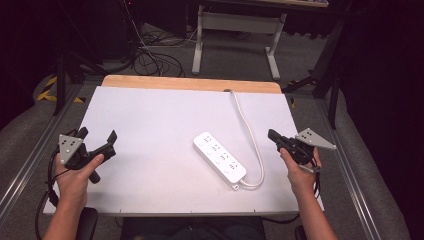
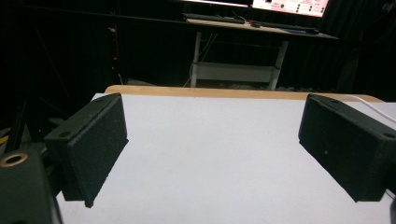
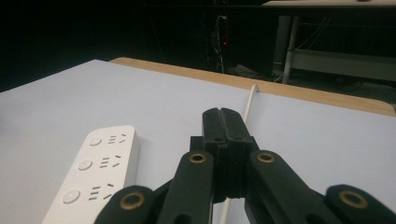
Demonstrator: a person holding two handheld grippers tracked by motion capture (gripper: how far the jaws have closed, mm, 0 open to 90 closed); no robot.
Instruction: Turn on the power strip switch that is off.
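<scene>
Table: a white sheet covers the table (image 1: pixel 150 130); a strip of bare wood runs along its far edge.
Power strip: a white plastic power strip (image 1: pixel 220 159), long and round-cornered, lies flat and diagonal right of the table's middle, with its sockets and round buttons facing up.
Cord: its white cord (image 1: pixel 250 130) leaves the near end, loops back and runs to the far edge of the table.
Left gripper: the left gripper (image 1: pixel 96 141) is held over the table's left edge, jaws spread wide apart with nothing between them, well apart from the power strip.
Right gripper: the right gripper (image 1: pixel 272 134) is held near the table's right edge, jaws pressed together on nothing; the power strip lies near, to its left, not touching.
High view: both hands and the whole strip with its cord.
Left gripper view: two blocky black pads with a rough, foam-like face, bare white sheet between them, and a short bit of cord at the right edge.
Right gripper view: the closed jaw tips, brass-ringed pivots on black links, and three socket groups of the strip at lower left.
</scene>
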